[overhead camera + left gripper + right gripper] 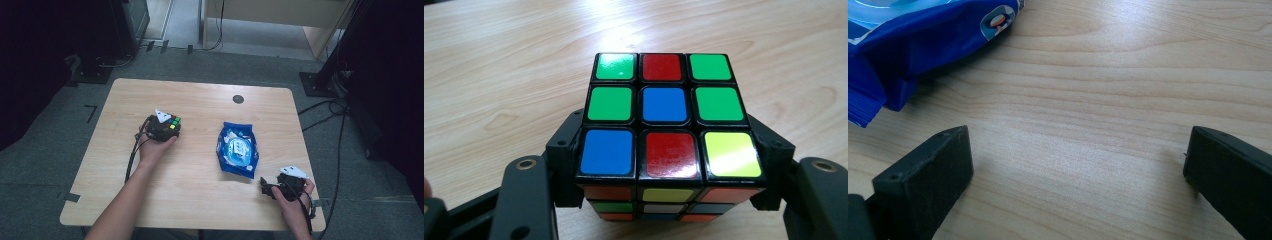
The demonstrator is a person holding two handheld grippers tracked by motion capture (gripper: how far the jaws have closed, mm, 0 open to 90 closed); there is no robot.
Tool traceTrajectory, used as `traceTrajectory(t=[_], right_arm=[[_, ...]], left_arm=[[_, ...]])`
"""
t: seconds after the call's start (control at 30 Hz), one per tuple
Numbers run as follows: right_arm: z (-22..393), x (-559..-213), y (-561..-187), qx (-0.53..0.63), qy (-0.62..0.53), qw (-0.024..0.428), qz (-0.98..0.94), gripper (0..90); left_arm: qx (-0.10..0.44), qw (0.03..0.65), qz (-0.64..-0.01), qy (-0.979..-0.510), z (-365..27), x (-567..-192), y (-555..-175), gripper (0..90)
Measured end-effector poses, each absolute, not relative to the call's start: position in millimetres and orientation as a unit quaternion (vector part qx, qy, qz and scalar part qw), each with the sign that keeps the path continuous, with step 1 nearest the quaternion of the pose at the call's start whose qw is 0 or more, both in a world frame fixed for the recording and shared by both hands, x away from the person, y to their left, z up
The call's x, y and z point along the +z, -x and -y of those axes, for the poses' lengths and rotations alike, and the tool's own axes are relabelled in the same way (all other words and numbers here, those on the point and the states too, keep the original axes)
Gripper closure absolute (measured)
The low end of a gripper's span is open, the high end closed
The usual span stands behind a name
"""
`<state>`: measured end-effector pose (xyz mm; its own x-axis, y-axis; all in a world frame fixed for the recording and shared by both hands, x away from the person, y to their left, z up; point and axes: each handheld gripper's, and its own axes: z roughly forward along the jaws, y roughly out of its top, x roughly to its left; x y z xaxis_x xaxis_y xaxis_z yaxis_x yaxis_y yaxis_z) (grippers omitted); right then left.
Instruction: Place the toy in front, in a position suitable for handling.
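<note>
Left gripper [664, 200]: we noted its jaws pressed on both sides of the puzzle cube [666, 117], mid-left of the high view, resting on the table [200, 190]. Grasp judged made; lift and placement remained. Right gripper [1078, 165]: jaws apart, holding nothing, lower right. Blue snack bag [237, 150] lay sealed at centre, contents hidden.

Cube [173, 123] left of bag [238, 150]
</note>
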<state>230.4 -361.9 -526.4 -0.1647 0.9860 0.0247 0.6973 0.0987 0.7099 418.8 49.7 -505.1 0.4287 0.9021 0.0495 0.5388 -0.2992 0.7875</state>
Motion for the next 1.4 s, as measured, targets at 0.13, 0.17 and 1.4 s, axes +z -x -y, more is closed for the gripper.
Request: traceTrajectory(t=[0.13, 0.17, 1.4], right_arm=[[361.5, -526.3, -231.1, 0.301, -0.598, 0.239, -0.703, 0.0], [361.5, -526.3, -231.1, 0.301, -0.598, 0.239, -0.703, 0.0], [359.6, -513.1, -225.5, 0.333, -0.599, 0.243, -0.686, 14.4]], left_arm=[[0.252, 0.367, -0.455, -0.771, -47.7, -496.1, -400.2, 34.1], [0.253, 0.367, -0.453, -0.772, -46.8, -494.1, -394.0, 34.1], [0.201, 0.342, -0.426, -0.814, -48.8, -515.4, -287.6, 27.5]])
